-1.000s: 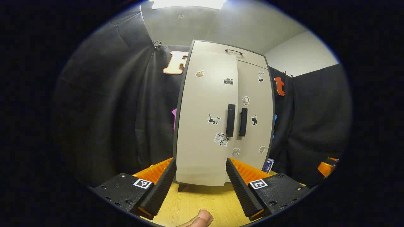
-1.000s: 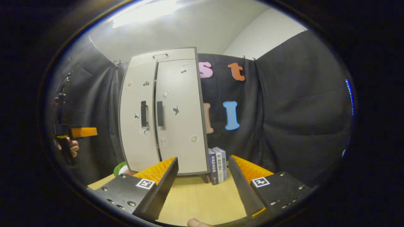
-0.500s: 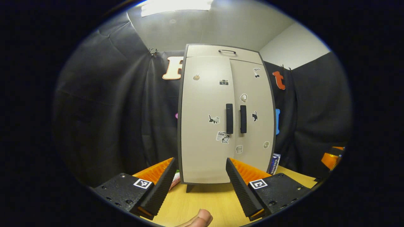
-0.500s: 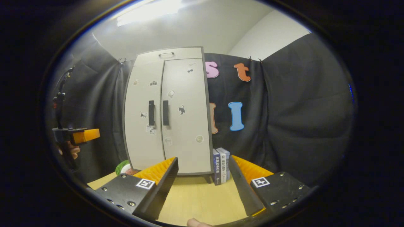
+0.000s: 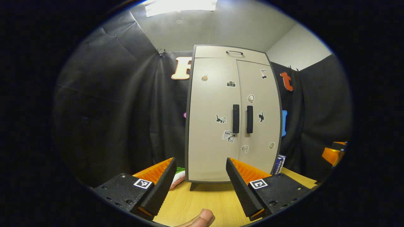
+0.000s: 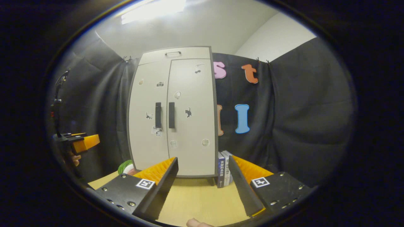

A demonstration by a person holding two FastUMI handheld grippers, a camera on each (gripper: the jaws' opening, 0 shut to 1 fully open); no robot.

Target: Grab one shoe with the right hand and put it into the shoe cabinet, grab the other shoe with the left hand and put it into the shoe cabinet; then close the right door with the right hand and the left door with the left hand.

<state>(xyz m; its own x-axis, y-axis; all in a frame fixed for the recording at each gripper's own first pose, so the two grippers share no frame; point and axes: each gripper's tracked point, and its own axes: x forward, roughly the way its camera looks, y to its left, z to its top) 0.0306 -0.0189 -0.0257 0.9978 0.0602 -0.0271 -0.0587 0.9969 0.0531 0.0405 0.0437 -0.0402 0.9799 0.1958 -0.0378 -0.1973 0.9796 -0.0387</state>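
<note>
You hold both hand-held grippers, left (image 5: 200,176) and right (image 6: 203,175), wide and empty before the shoe cabinet (image 5: 232,116), both doors flush.

Showing pale beige on the shoe cabinet (image 5: 217,126), edged in dark grey, with both doors carrying black handles (image 5: 235,118) and small black-and-white stickers (image 5: 221,119) of cats, a camera and cups. Showing light yellow wood grain on the table (image 5: 202,198). Showing blue and white on the spines of the books (image 6: 223,168) just right of the cabinet. Showing green with pink-white on something at its left foot (image 5: 178,176), too hidden to identify.
</note>
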